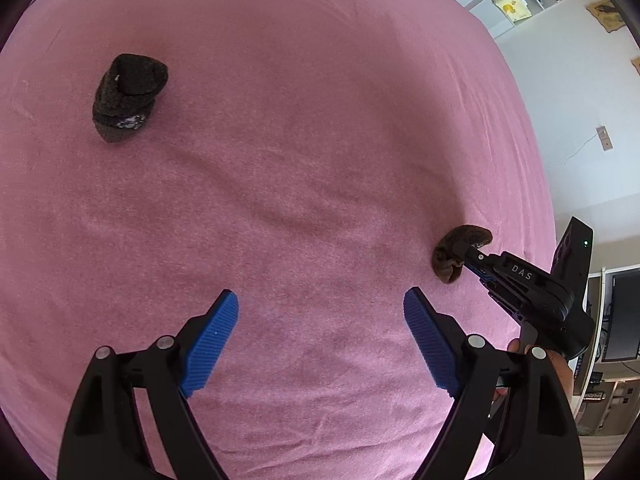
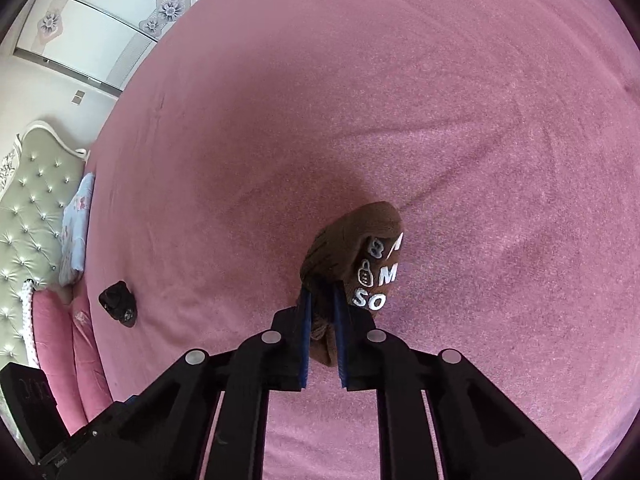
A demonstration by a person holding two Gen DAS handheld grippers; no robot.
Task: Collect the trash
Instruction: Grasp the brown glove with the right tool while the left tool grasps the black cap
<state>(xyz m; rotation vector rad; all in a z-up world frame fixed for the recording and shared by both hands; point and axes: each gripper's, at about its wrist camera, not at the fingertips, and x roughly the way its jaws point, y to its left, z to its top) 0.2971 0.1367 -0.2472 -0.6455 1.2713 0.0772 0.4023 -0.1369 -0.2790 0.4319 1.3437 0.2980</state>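
Observation:
A brown sock with white lettering (image 2: 352, 256) lies on the pink bed sheet (image 2: 400, 100), and my right gripper (image 2: 323, 300) is shut on its near end, the blue pads pinching the fabric. The left wrist view shows the same brown sock (image 1: 450, 254) at the right, with the right gripper (image 1: 466, 250) clamped on it. A dark grey rolled sock (image 1: 128, 96) sits at the upper left of that view, far from my left gripper (image 1: 320, 308), which hangs open over bare sheet. That dark sock (image 2: 118, 302) also shows at the left of the right wrist view.
A padded headboard (image 2: 36, 216) and pink pillows (image 2: 60, 340) stand at the bed's left end. A hand (image 1: 554, 364) holds the right gripper's handle. White walls, shelves with pictures (image 1: 516, 0) and a dark monitor (image 1: 622, 312) lie beyond the bed's right edge.

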